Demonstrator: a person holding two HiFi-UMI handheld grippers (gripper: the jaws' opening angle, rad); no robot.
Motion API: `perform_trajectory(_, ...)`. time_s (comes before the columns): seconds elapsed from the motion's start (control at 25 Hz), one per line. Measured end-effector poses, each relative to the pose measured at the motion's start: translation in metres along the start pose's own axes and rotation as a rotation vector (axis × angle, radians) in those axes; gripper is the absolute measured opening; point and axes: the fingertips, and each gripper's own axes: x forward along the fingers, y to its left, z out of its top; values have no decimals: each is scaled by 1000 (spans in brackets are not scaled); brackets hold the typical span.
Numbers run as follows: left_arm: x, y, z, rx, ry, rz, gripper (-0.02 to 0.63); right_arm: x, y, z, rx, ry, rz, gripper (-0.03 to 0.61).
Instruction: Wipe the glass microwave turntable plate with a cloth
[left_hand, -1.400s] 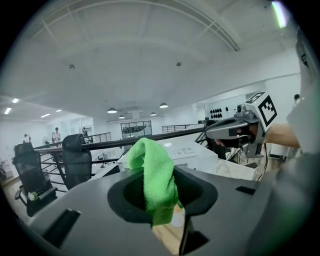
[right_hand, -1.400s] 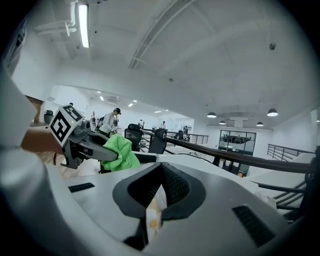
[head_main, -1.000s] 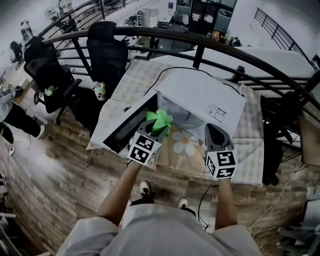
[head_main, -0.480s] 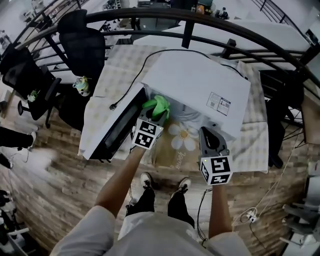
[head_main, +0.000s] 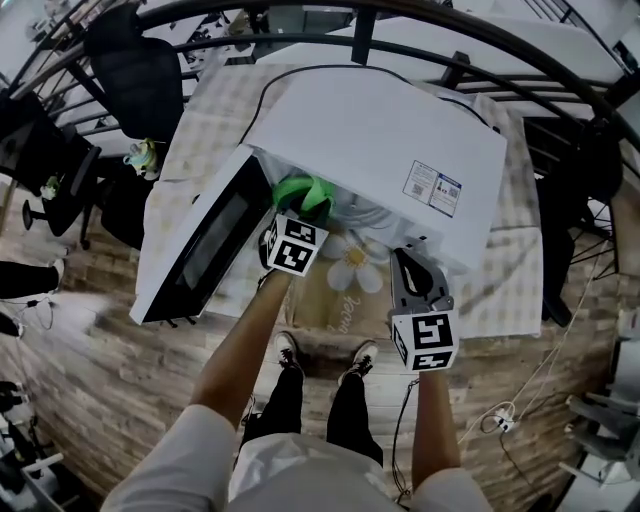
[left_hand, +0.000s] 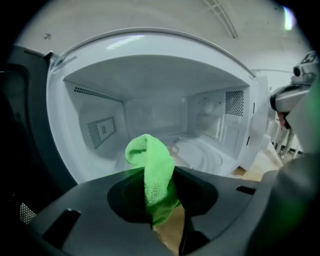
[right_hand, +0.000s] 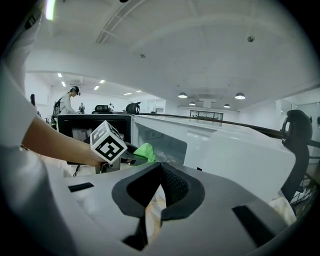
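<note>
Left gripper view: my left claw (left_hand: 167, 212) clamps green microfibre cloth (left_hand: 150, 165); right claw (right_hand: 152, 200) together, empty. Pressing hard could unseat round glass plate (left_hand: 200, 154).

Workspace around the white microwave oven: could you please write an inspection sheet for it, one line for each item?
Surface: table under a pale checked tablecloth; beige daisy-print mat in front of the oven.
Job's things: white microwave oven, door open; round glass turntable plate inside on the oven floor; green microfibre cloth.
Clutter: nothing seen.
Grippers: left gripper shut on the cloth at the oven mouth; right gripper shut, empty, outside the oven.
Cables: black cable behind the oven; white cable on the floor.
Surroundings: black office chairs, dark curved railing, wooden floor.
</note>
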Motion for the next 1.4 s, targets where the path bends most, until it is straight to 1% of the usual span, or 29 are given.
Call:
perform_trajectory(0.16, 3, -29, -3, 16, 7, -37, 133, -11, 0, -5, 6, 5, -9, 14)
perform_trajectory(0.32, 6, -52, 3, -2, 13, -75, 132, -24, -1, -12, -2, 28, -26, 14)
perform_trajectory(0.44, 10, -74, 8, 4, 25, -129, 132, -32, -3, -16, 9, 41, -49, 14)
perform_trajectory(0.56, 15, -99, 14, 19, 28, -194, 132, -39, -6, -19, 21, 47, -92, 14)
perform_trajectory(0.68, 16, -121, 18, 42, 15, -270, 129, -41, -6, -21, 28, 49, -128, 14)
perform_trajectory(0.76, 16, -135, 20, 43, -5, -321, 129, -43, -7, -23, 32, 49, -153, 14)
perform_trajectory(0.84, 14, -143, 23, 51, -28, -346, 129, -46, -7, -24, 43, 45, -180, 14)
perform_trajectory(0.88, 12, -144, 24, 62, -40, -346, 129, -48, -6, -24, 50, 42, -191, 14)
perform_trajectory(0.96, 6, -139, 29, 80, -75, -323, 130, -52, -4, -24, 52, 39, -208, 14)
perform_trajectory(1.04, -2, -125, 37, 89, -116, -282, 130, -55, -2, -20, 45, 34, -221, 14)
perform_trajectory(1.12, -6, -105, 43, 129, -134, -228, 130, -57, -2, -15, 49, 22, -234, 14)
perform_trajectory(1.24, -5, -69, 46, 209, -124, -116, 130, -59, -3, -10, 66, 9, -246, 14)
perform_trajectory(1.4, 4, -15, 47, 247, -95, 31, 131, -57, -2, -10, 79, 12, -253, 14)
